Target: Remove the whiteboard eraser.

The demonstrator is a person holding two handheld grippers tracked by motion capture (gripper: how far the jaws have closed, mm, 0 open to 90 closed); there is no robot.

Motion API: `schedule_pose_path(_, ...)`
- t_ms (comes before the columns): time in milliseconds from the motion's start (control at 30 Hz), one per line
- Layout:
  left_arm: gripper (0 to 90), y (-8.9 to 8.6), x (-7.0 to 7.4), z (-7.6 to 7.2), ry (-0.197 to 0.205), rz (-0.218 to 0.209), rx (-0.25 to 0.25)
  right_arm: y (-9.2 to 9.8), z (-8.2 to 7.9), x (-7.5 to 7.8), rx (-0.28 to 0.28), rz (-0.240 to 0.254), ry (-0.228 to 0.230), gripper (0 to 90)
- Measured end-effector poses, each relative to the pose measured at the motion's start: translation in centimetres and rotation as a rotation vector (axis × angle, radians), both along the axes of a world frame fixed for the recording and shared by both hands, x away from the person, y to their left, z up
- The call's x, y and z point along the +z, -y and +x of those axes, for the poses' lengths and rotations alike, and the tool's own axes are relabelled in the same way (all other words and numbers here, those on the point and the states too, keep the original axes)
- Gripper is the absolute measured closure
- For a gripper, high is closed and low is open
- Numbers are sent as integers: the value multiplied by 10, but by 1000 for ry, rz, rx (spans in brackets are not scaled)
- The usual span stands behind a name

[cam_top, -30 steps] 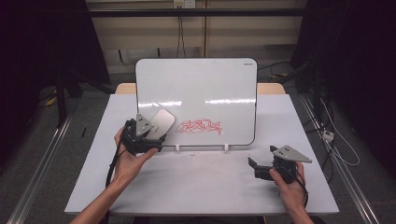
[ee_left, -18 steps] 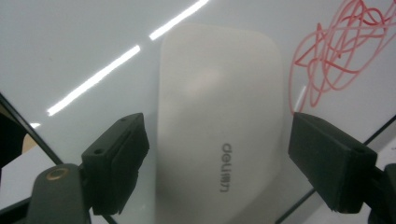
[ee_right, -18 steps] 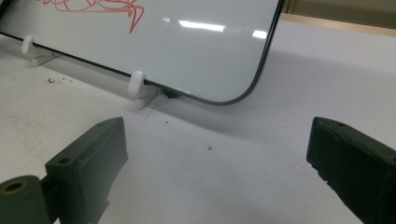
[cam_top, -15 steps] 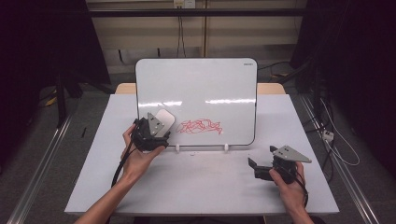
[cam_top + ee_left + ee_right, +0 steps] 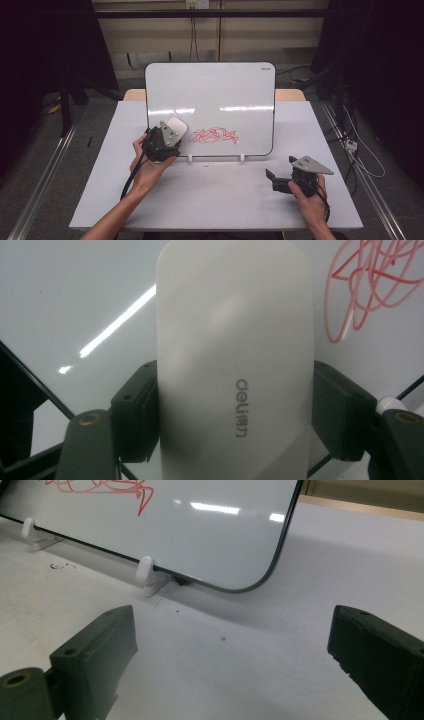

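The left tongs (image 5: 235, 410) have just been closing and now clamp the white, rounded plastic eraser (image 5: 235, 355), held against the upright white whiteboard (image 5: 210, 95) just left of the red scribble (image 5: 215, 135). Hard wiping pressure may tip the board off its white clip feet (image 5: 146, 572). The right tongs (image 5: 230, 670) rest wide open and empty over the desk (image 5: 225, 200), not bracing it.

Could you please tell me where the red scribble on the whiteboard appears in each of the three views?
High view: red scribble sits low on the whiteboard, centre.
Left gripper view: scribble at top right, beside the white eraser.
Right gripper view: scribble at top left.
Shared landmark: the whiteboard.
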State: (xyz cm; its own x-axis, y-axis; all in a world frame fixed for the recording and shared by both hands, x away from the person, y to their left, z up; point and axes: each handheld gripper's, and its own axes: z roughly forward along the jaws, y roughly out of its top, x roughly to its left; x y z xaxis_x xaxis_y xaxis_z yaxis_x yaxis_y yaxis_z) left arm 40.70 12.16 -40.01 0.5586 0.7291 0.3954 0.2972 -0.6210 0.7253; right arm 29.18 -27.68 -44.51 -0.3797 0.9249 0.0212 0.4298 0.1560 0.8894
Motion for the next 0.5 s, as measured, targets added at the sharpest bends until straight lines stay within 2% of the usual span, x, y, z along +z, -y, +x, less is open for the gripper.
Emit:
schedule_pose_path(133, 306, 1, 1, 0, 6, 16, 5, -1, 0, 0, 3, -2, -3, 55)
schedule_pose_path(267, 309, 0, 1, 0, -11, 5, 1, -1, 0, 0, 4, -3, -1, 55)
schedule_pose_path(333, 309, 0, 1, 0, 2, 3, 2, -1, 1, 0, 3, -2, -3, 55)
schedule_pose_path(367, 309, -1, 1, 1, -6, 1, -5, 0, 1, 0, 2, -2, -3, 55)
schedule_pose_path(400, 309, -1, 0, 1, -1, -16, -3, 0, 1, 0, 2, -2, -3, 55)
schedule_pose_path(500, 309, -2, 1, 1, -12, -11, -9, -1, 1, -1, 3, -4, -4, 55)
